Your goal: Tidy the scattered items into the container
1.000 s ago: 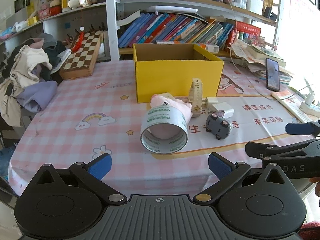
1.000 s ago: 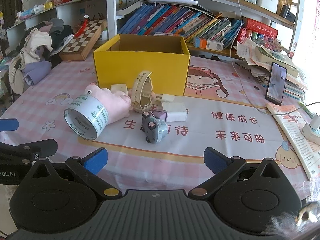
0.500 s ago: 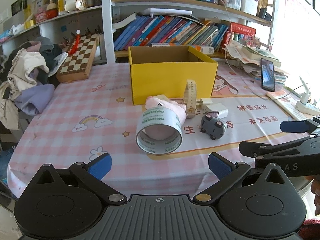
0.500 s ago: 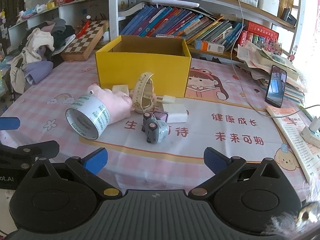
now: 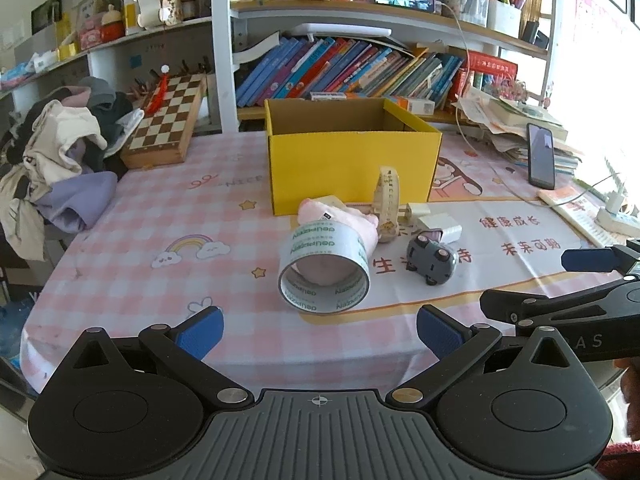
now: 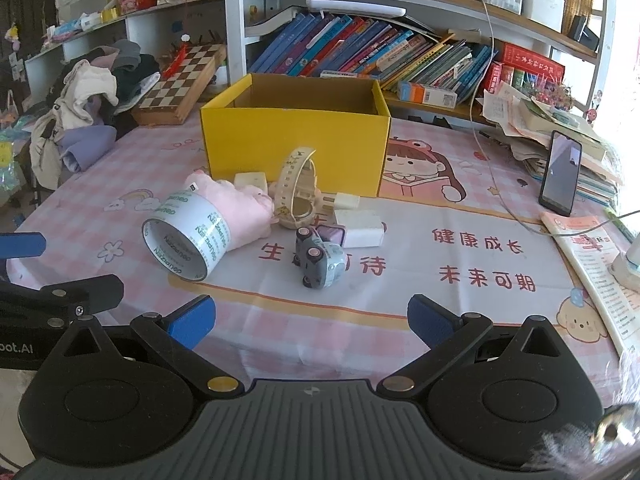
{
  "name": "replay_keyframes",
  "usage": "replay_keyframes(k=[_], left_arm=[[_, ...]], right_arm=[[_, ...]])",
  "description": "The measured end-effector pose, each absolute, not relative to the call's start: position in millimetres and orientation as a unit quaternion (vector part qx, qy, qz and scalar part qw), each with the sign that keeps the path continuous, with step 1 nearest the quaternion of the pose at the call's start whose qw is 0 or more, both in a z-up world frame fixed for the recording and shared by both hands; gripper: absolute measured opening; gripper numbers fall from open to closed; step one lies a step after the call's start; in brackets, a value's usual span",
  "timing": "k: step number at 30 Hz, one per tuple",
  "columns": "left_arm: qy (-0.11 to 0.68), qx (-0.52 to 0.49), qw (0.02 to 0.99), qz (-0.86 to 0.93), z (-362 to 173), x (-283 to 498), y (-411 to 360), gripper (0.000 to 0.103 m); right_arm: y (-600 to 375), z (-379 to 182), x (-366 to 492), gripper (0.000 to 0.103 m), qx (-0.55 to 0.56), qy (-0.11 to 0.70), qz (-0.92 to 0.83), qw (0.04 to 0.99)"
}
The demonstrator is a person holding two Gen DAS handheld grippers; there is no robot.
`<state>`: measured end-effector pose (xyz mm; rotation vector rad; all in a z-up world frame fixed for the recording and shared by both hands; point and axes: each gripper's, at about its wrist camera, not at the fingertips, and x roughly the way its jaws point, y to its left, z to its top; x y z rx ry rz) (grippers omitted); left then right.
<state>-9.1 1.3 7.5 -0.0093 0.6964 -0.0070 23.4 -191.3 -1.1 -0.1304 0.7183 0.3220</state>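
An open yellow box (image 5: 352, 168) (image 6: 296, 148) stands on the pink checked table. In front of it lie a roll of clear tape (image 5: 324, 272) (image 6: 188, 236), a pink plush toy (image 5: 340, 216) (image 6: 240, 212), a cream watch (image 5: 388, 200) (image 6: 298, 188), a white charger block (image 5: 440, 228) (image 6: 360, 228) and a grey toy car (image 5: 432, 260) (image 6: 320, 260). My left gripper (image 5: 318, 330) is open and empty, near the table's front edge, short of the tape. My right gripper (image 6: 310, 318) is open and empty, short of the car.
A chessboard (image 5: 168, 120) and a heap of clothes (image 5: 60, 160) are at the left. A phone (image 5: 541, 156) (image 6: 560, 172), papers and a cable lie at the right. Bookshelves stand behind the box. A booklet (image 6: 592, 264) lies by the right edge.
Both grippers have drawn back and risen a little, so the items look smaller and farther off. Nothing on the table has moved.
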Motion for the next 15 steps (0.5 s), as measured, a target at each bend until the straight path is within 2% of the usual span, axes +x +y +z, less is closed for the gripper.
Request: replay_keyframes(k=[15], left_arm=[[0.346, -0.015, 0.938, -0.011, 6.8, -12.1, 3.0, 0.103]], right_arm=[[-190.8, -4.0, 21.2, 0.103, -0.067, 0.350, 0.160, 0.921]])
